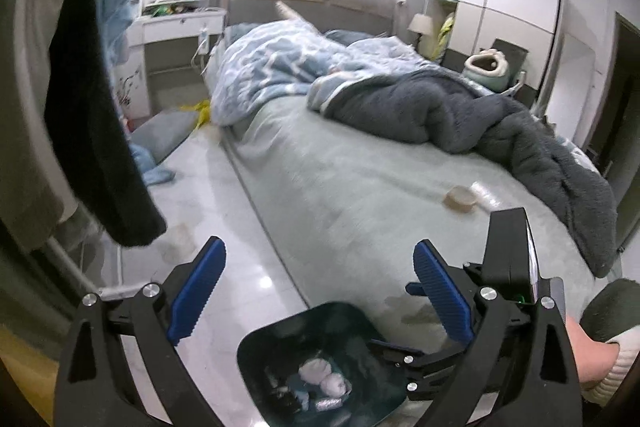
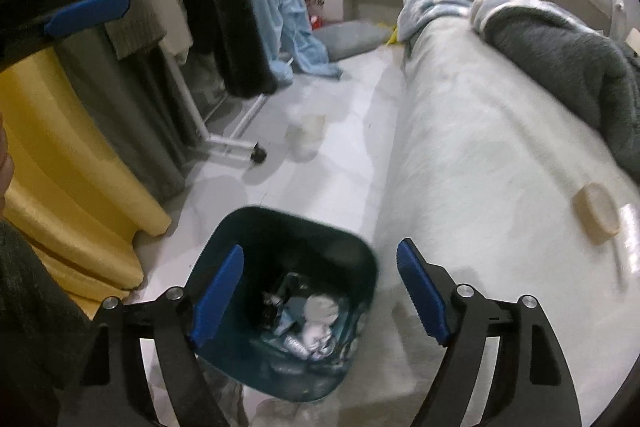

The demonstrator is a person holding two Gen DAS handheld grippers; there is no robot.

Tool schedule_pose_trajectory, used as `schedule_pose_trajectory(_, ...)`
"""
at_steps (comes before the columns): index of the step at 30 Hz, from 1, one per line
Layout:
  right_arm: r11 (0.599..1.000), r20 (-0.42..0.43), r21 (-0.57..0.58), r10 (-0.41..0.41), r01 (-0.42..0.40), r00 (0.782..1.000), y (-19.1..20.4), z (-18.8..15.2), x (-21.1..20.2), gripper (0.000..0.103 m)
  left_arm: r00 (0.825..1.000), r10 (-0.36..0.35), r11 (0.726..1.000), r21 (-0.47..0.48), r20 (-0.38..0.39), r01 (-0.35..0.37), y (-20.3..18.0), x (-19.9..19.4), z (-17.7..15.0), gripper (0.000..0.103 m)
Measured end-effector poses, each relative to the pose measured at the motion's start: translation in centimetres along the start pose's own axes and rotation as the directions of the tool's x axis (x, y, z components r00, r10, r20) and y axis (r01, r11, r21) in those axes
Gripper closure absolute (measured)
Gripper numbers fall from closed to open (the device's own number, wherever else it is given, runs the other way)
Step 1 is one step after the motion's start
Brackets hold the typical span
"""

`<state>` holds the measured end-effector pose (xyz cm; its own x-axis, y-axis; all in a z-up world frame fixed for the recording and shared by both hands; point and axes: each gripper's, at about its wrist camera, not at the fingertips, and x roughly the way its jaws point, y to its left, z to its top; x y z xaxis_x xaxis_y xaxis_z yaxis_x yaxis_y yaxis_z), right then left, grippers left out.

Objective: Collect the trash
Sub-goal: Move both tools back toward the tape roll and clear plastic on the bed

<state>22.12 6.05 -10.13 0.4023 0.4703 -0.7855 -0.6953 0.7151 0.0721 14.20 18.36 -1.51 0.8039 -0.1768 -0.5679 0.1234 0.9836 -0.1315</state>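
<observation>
A dark teal trash bin (image 1: pixel 264 339) (image 2: pixel 248 227) stands on the floor beside the bed, holding crumpled white paper (image 1: pixel 324 379) (image 2: pixel 320 311) and other scraps. My left gripper (image 1: pixel 320 291) is open and empty above the bin. My right gripper (image 2: pixel 320 295) is open and empty, also over the bin; it shows at the right of the left wrist view. A round tan lid-like piece (image 1: pixel 460 199) (image 2: pixel 598 213) and a clear plastic wrapper (image 1: pixel 486 193) (image 2: pixel 630 239) lie on the bed sheet (image 1: pixel 340 187). A translucent cup (image 2: pixel 306 137) (image 1: pixel 180 241) lies on the floor.
A clothes rack (image 2: pixel 224 143) with hanging garments stands left of the aisle. A yellow cushion (image 2: pixel 68 163) sits at the left. Grey and blue duvets (image 1: pixel 440 107) are heaped on the bed. A white desk (image 1: pixel 180 23) and wardrobe (image 1: pixel 500 11) stand at the back.
</observation>
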Motion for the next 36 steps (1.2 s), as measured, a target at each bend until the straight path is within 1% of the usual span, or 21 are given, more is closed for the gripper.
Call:
schedule_pose_trajectory(4,0.999,0.050,0.009,-0.032,0.032,0.998,-2.6,0.3,-1.8,0.022,0.999,-0.028,1.000,0.005,0.024,0.028,-0.7,0.2,1.1,0.007)
schedule_pose_trajectory(9,0.997,0.097,0.036,-0.070,0.067,0.993,-6.1,0.3,-4.3,0.020,0.995,-0.092,0.996,-0.004,0.040,0.092,-1.7,1.1,2.6,0.007)
schedule_pose_trajectory(14,0.995,0.127,0.046,-0.096,0.091,0.987,-8.4,0.0,-6.0,0.020,0.982,-0.185,0.983,0.023,0.049,0.184,-4.2,2.3,3.2,0.007)
schedule_pose_trajectory(16,0.993,0.138,0.056,-0.107,0.100,0.985,-9.4,-0.1,-6.5,0.020,0.977,-0.208,0.977,0.048,0.047,0.206,-5.4,2.8,3.4,0.007)
schedule_pose_trajectory(19,0.991,0.149,0.060,-0.126,0.118,0.981,-11.1,-0.4,-7.3,0.019,0.972,-0.235,0.970,0.073,0.033,0.232,-6.7,3.8,3.6,0.007)
schedule_pose_trajectory(24,0.986,0.155,0.076,-0.159,0.148,0.975,-15.1,-1.2,-8.2,0.019,0.960,-0.278,0.958,0.069,-0.006,0.278,-8.1,6.0,4.1,0.007)
schedule_pose_trajectory(26,0.986,0.152,0.097,-0.147,0.134,0.977,-16.5,-1.5,-8.3,0.019,0.954,-0.298,0.951,0.080,-0.019,0.298,-8.8,6.7,4.3,0.007)
schedule_pose_trajectory(29,0.985,0.146,0.110,-0.145,0.130,0.979,-18.3,-1.9,-8.2,0.019,0.954,-0.297,0.946,0.124,-0.037,0.299,-9.7,7.5,4.3,0.007)
schedule_pose_trajectory(36,0.985,0.108,0.131,-0.129,0.114,0.986,-21.5,-3.0,-6.4,0.019,0.937,-0.333,0.923,0.165,-0.109,0.348,-11.7,11.3,4.5,0.007)
